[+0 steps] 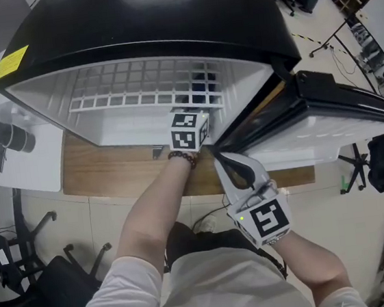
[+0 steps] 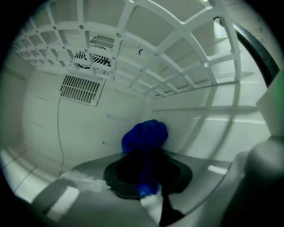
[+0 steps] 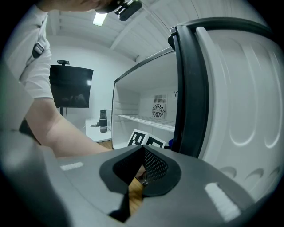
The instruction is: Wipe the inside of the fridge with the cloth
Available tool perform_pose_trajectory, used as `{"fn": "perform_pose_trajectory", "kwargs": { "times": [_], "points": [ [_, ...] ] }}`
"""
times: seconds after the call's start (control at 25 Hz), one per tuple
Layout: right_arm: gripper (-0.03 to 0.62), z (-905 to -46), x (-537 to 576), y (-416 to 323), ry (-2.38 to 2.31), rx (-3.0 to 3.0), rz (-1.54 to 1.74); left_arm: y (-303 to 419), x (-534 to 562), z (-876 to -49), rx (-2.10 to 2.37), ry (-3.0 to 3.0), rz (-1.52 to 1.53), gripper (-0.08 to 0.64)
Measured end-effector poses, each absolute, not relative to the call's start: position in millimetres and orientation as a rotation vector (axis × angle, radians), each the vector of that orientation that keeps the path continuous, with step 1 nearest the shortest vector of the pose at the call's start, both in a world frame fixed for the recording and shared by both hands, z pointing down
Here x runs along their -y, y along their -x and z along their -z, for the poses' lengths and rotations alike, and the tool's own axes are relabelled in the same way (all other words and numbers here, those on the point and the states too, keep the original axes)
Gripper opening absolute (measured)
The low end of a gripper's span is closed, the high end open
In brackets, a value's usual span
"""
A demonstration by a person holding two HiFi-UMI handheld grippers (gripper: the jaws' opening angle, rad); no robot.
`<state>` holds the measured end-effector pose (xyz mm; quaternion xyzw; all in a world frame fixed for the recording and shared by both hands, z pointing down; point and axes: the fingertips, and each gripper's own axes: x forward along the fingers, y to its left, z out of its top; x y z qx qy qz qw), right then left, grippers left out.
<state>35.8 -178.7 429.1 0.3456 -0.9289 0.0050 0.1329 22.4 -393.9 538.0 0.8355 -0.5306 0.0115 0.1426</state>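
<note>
We reach the left claw (image 2: 148, 175) into the fridge (image 1: 129, 26), clamped narrowly on the blue cloth (image 2: 145, 135). The cloth bunches past the claw's tips toward the back wall, below the wire shelf (image 2: 177, 57), ready for wiping. Our right claw (image 3: 141, 170), closed and empty, sits just beside the open door (image 3: 230, 88) (perhaps to steady it).

Head view steeply down on fridge (image 1: 143, 24), left gripper view inside, right gripper view outside
</note>
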Motion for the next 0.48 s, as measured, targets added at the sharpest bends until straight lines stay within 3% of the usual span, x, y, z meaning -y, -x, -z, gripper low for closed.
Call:
{"fn": "perform_pose_trajectory", "kwargs": {
  "times": [0.48],
  "points": [
    [0.002, -432.5, 180.1, -43.9, -0.98, 2.685, 0.0, -18.3, 413.3, -546.8, 1.594, -2.345, -0.033, 0.066]
  ]
}}
